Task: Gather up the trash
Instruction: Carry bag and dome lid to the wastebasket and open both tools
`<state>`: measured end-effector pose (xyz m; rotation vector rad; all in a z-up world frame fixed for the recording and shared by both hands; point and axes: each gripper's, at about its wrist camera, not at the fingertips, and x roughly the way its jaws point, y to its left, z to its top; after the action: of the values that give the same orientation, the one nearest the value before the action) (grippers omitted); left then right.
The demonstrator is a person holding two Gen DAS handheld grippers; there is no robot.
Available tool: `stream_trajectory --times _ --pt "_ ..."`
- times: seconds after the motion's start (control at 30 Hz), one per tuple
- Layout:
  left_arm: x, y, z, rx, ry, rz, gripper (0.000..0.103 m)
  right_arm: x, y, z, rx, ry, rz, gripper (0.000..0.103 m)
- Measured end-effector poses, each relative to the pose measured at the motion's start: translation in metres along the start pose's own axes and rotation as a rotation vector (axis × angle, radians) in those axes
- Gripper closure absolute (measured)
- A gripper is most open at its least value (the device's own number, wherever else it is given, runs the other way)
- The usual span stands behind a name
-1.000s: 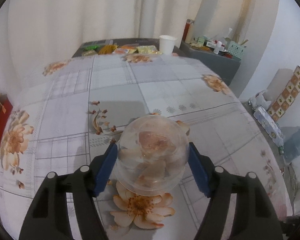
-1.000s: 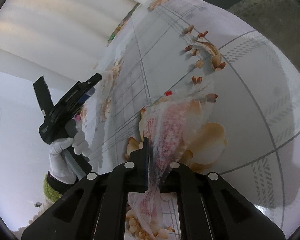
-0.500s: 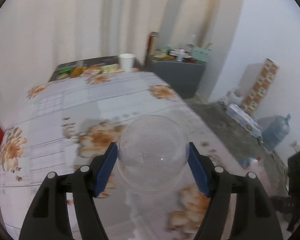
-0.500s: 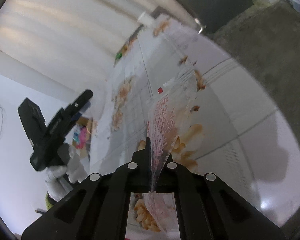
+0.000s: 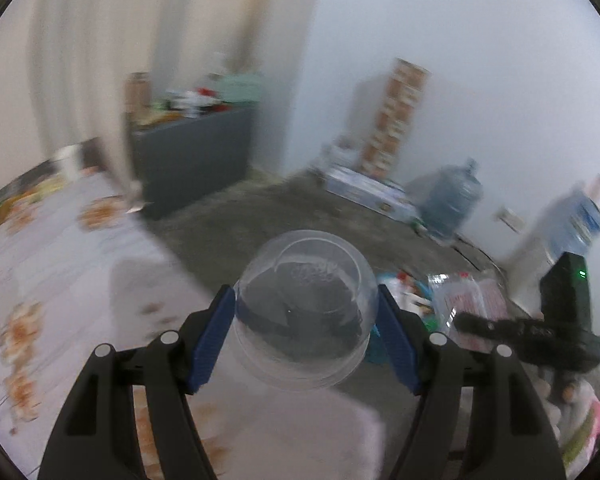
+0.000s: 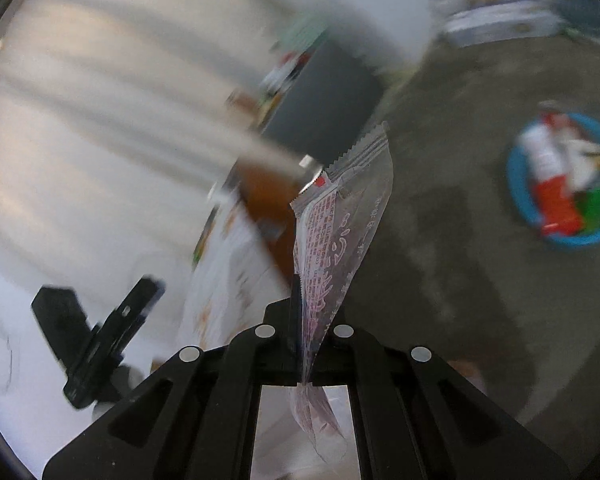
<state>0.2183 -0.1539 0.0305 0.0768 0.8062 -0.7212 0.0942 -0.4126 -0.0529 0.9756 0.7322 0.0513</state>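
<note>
Your floral tablecloth (image 5: 60, 264) ends left of the blue bin (image 6: 564, 184) on grey floor. Left gripper (image 5: 306, 320) clamps a clear domed plastic cup (image 5: 306, 312); right gripper (image 6: 300, 312), pressed together, pinches a crinkly printed wrapper (image 6: 340, 224). Both have swung off the table since a second ago.

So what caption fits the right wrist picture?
Shut tongs pinch a clear printed wrapper above grey floor, blue trash basin ahead.

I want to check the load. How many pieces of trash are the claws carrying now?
2. A clear cup sits between the left claw's pads; a wrapper is pinched in the right claw.
</note>
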Motion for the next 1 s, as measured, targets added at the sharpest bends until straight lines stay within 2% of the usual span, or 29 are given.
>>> stream_trajectory --times 0.17,0.27,0.43,0.6,0.8,0.83,0.87,0.9,1.0 --pt "0.073 -0.080 0.018 0.065 0.146 -0.120 0.035 -0.056 -0.087 0.027 0.142 -0.145 -0.138 0.103" --pt "0.130 -0.125 0.025 0.089 0.250 -0.179 0.035 -0.065 -0.125 0.038 0.211 -0.187 -0.200 0.103" --pt "0.242 -0.181 0.018 0.055 0.474 -0.262 0.034 -0.058 -0.188 0.064 0.308 -0.188 -0.281 0.103" --pt "0.336 -0.214 -0.007 0.026 0.619 -0.257 0.034 -0.023 -0.224 0.089 0.320 -0.128 -0.369 0.102" --pt "0.400 -0.221 -0.022 -0.016 0.637 -0.204 0.034 0.006 -0.255 0.112 0.292 -0.088 -0.428 0.095" --pt "0.409 -0.220 -0.024 -0.030 0.633 -0.192 0.034 0.014 -0.261 0.118 0.278 -0.070 -0.440 0.090" --pt "0.416 -0.216 -0.024 -0.048 0.632 -0.186 0.033 0.021 -0.267 0.123 0.273 -0.056 -0.456 0.074" --pt "0.423 -0.213 -0.026 -0.066 0.633 -0.182 0.028 0.025 -0.271 0.124 0.268 -0.041 -0.459 0.065" --pt "0.432 -0.207 -0.028 -0.109 0.628 -0.186 0.024 0.039 -0.281 0.127 0.260 0.004 -0.505 0.065"
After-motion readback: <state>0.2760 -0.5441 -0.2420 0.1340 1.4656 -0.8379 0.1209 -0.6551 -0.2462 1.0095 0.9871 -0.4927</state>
